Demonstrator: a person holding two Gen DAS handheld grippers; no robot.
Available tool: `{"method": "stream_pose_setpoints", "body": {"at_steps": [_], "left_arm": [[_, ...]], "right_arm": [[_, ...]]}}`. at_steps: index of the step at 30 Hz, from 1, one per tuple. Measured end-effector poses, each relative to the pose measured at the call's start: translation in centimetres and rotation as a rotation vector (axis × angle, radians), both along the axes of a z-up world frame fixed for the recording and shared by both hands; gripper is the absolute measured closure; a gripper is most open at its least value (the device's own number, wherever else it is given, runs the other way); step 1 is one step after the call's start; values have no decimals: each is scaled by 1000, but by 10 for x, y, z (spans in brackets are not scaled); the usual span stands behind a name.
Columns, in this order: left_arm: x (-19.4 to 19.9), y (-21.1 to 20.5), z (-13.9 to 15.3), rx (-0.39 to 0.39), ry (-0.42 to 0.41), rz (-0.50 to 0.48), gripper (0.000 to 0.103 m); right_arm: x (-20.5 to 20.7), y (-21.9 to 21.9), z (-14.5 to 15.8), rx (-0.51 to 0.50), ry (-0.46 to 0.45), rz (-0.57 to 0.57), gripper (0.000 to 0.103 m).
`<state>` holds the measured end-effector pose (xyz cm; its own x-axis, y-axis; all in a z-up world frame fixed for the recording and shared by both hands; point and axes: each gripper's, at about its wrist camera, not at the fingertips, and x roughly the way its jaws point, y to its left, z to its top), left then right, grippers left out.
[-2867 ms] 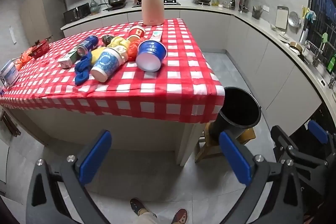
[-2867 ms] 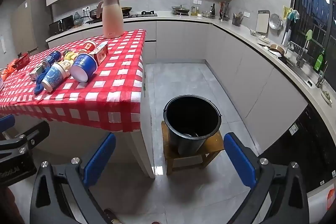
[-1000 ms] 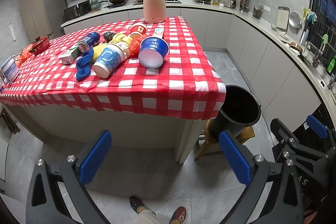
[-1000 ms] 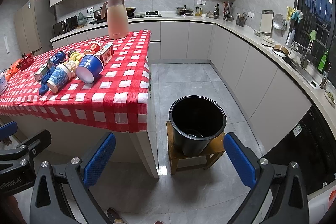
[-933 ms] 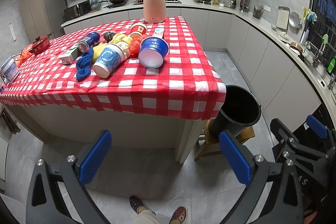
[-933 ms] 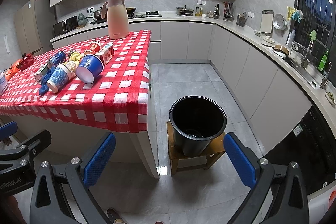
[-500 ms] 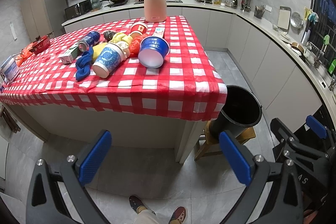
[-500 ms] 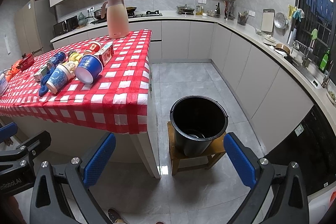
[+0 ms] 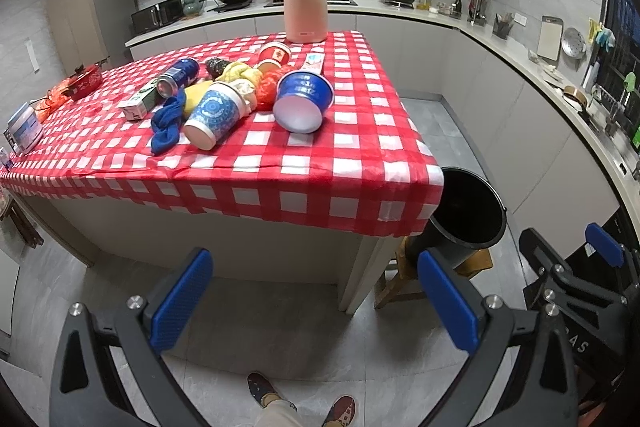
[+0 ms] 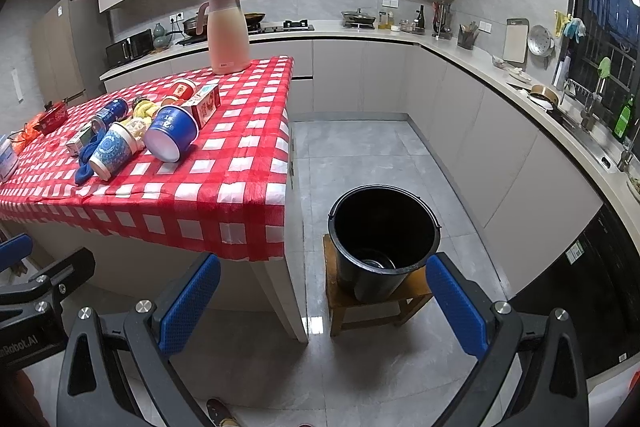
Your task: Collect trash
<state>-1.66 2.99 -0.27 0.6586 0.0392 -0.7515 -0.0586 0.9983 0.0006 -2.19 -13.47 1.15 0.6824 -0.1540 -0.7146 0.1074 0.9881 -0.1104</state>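
We hold the left hand-held gripper (image 9: 314, 301) and right hand-held gripper (image 10: 324, 303) gaping, empty, near the floor. Far on the red-checked counter (image 9: 340, 167) lies the trash: two blue paper cups (image 9: 218, 115), one blue can (image 9: 178, 77), beside one pink jug (image 9: 305, 1). Right stands one black plastic bucket (image 10: 384, 239) on a wooden stool (image 10: 334, 301).

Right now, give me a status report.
Left tool and right tool open, empty. Trash pile untouched on table. Black bucket on stool. Nothing blocking.
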Motion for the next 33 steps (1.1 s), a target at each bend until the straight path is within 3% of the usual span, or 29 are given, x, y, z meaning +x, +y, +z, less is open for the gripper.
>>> {"method": "stream_pose_setpoints", "body": {"at_steps": [16, 33], "left_arm": [[21, 28, -3, 5, 14, 82, 0], [106, 126, -16, 8, 50, 88, 0]], "right_arm": [[24, 10, -8, 12, 5, 38, 0], [117, 100, -22, 11, 34, 46, 0]]}}
